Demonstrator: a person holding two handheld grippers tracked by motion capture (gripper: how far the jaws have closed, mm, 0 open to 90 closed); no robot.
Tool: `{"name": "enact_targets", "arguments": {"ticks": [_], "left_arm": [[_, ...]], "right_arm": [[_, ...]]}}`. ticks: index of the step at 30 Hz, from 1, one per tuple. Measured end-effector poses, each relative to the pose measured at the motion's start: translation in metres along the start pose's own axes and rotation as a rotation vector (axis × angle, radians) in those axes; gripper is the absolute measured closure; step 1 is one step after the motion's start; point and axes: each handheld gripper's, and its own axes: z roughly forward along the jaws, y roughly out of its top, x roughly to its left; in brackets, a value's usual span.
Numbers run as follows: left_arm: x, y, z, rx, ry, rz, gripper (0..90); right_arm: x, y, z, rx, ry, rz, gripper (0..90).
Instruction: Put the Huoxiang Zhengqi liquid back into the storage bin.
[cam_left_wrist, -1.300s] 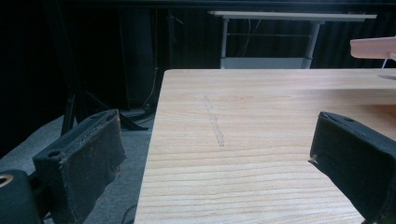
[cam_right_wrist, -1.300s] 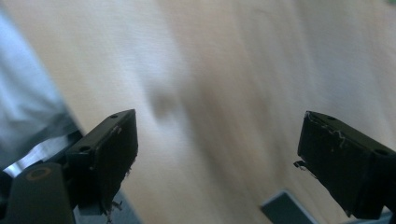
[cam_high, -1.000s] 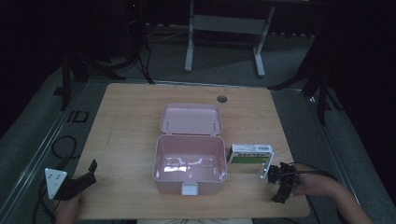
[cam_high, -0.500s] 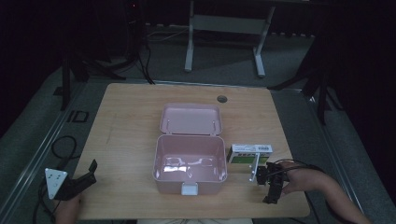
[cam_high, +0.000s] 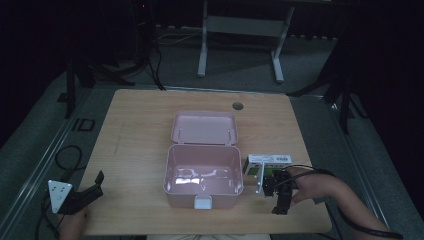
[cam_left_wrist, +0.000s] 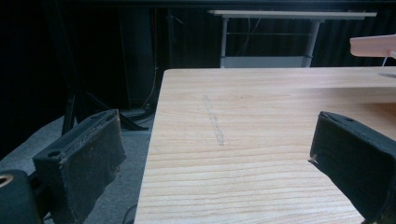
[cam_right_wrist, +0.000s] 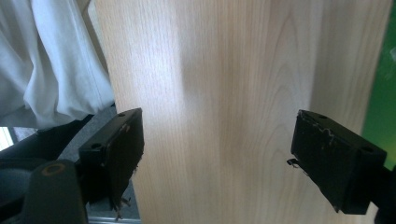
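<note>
An open pink box (cam_high: 202, 175) stands mid-table with its lid (cam_high: 204, 127) laid back. Right of it lies a small white and green carton (cam_high: 270, 161). A hand from the right holds my right gripper (cam_high: 275, 190) just in front of that carton, pointing down at the wood. In the right gripper view, the right gripper (cam_right_wrist: 219, 144) is open; its jaws have just been closing a little with only bare table between them, and the carton's green side (cam_right_wrist: 385, 84) shows at the edge. My left gripper (cam_high: 85, 195) rests at the front left corner, and in its own view the left gripper (cam_left_wrist: 219, 158) is open.
The wooden table (cam_high: 140, 130) has a cable hole (cam_high: 237, 106) at the back. A white garment (cam_right_wrist: 56, 56) hangs past the table's front edge. A metal stand (cam_high: 240, 30) is on the floor behind. The pink lid's edge (cam_left_wrist: 373, 45) shows far right.
My right gripper has moved left along the front of the carton, closer to the pink box. The left gripper has stayed put.
</note>
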Motion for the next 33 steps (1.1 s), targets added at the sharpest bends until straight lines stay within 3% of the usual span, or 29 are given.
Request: {"name": "enact_targets", "arguments": {"ticks": [7, 12, 15, 22, 33], "left_arm": [[0.000, 0.000, 0.000, 0.002, 0.003, 0.000, 3.0], [0.000, 0.000, 0.000, 0.000, 0.001, -0.001, 3.0], [0.000, 0.000, 0.000, 0.002, 0.001, 0.001, 3.0], [0.001, 0.000, 0.000, 0.004, -0.002, -0.001, 3.0], [0.001, 0.000, 0.000, 0.004, -0.009, -0.004, 3.0]], "right_arm": [[0.001, 0.006, -0.017, -0.005, -0.020, -0.037, 19.1], [-0.006, 0.004, -0.033, -0.015, -0.074, -0.040, 19.1], [-0.015, 0.000, -0.043, -0.017, -0.108, -0.039, 20.2], [-0.039, -0.006, -0.061, -0.018, -0.121, -0.022, 25.9], [-0.075, -0.001, -0.065, -0.012, -0.138, 0.005, 33.9]]}}
